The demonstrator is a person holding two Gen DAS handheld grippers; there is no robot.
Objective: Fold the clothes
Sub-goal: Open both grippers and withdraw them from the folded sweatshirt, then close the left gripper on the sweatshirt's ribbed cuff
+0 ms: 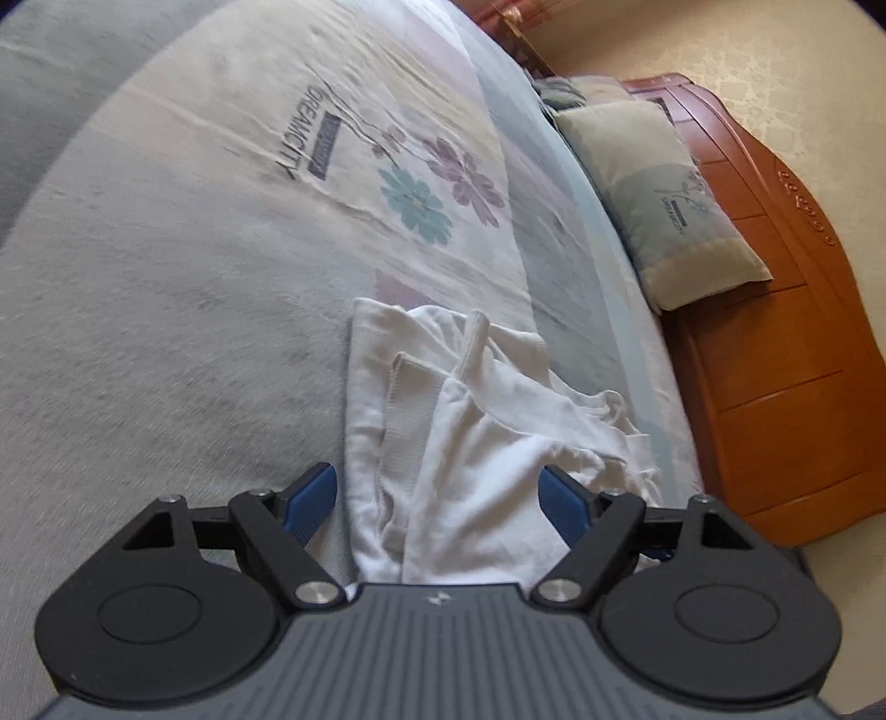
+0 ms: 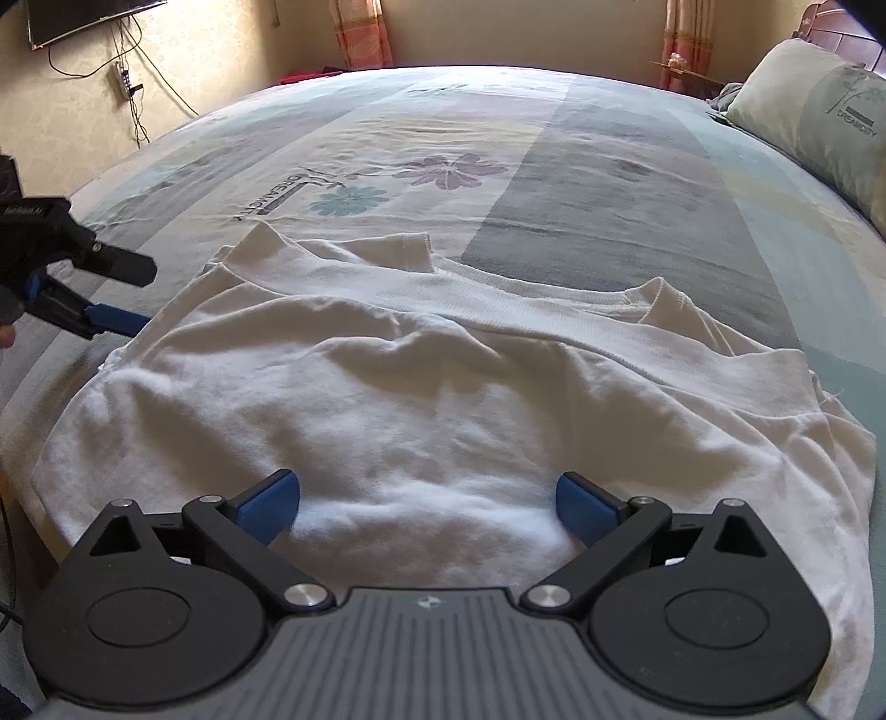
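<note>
A white T-shirt lies spread on the bed, its collar and a sleeve folded over at the far side. My right gripper hovers over its near hem, jaws wide open, with cloth below them and nothing pinched. At the shirt's left edge my left gripper is also open, one finger above the other. In the left wrist view the T-shirt runs as a rumpled strip between the left gripper's blue pads, and a gap shows on each side.
The bedsheet has a flower print and stripes. A pillow rests at the right against a wooden headboard. A TV and a power strip with cables hang on the far left wall.
</note>
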